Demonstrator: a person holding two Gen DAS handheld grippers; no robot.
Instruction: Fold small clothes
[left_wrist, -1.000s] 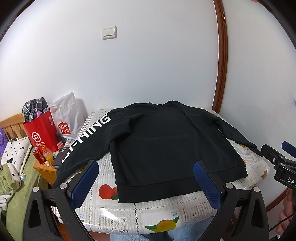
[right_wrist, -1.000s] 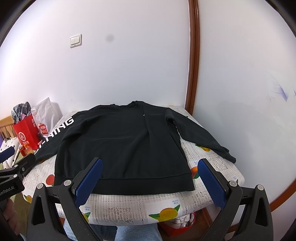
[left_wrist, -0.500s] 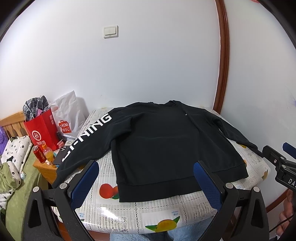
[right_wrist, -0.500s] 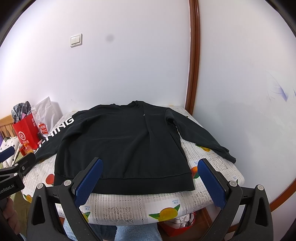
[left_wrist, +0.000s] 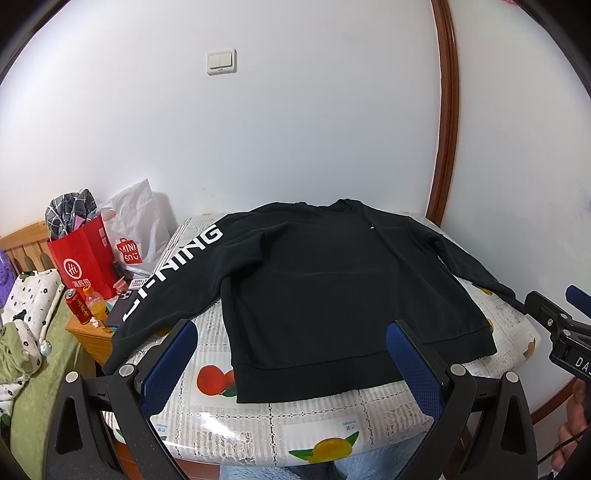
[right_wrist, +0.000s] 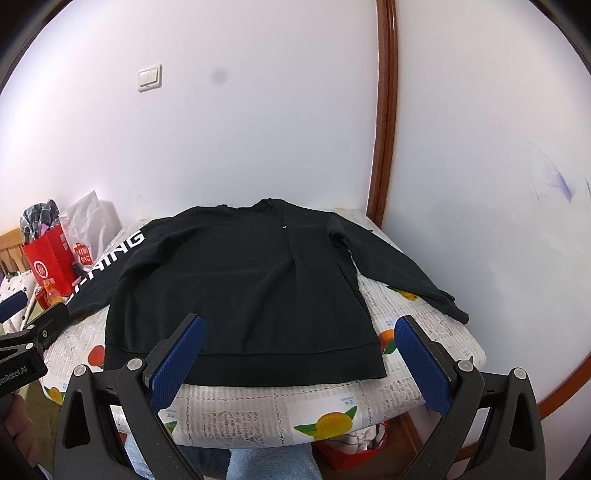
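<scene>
A black sweatshirt (left_wrist: 325, 295) lies flat and face up on the table (left_wrist: 332, 428), collar toward the far wall and hem toward the camera. Its hem band (right_wrist: 258, 363) runs nearly parallel to the table's near edge, with a strip of fruit-printed tablecloth (right_wrist: 280, 410) bare between the 2. The sleeve with white lettering (left_wrist: 173, 273) slants down to the left, and its cuff hangs past the table's left edge. The plain sleeve (right_wrist: 395, 266) stretches right, its cuff reaching the table's right edge close to the wall. Bare cloth shows on both sides of the body, between each sleeve and the hem corners.

The left gripper (left_wrist: 291, 365) hovers before the near edge with its blue pads spread wide, holding nothing, framing the left part of the hem. The right gripper (right_wrist: 301, 354) likewise hangs apart from the garment, jaws spread wide around the right part of the hem and empty.

Left of the table, a wooden nightstand (left_wrist: 92, 336) carries a red paper bag (left_wrist: 83, 258), a white plastic bag (left_wrist: 136, 225), a red can (left_wrist: 78, 305) and an orange bottle (left_wrist: 96, 304). A wood trim strip (right_wrist: 386, 110) rises up the wall at the table's far right corner.
</scene>
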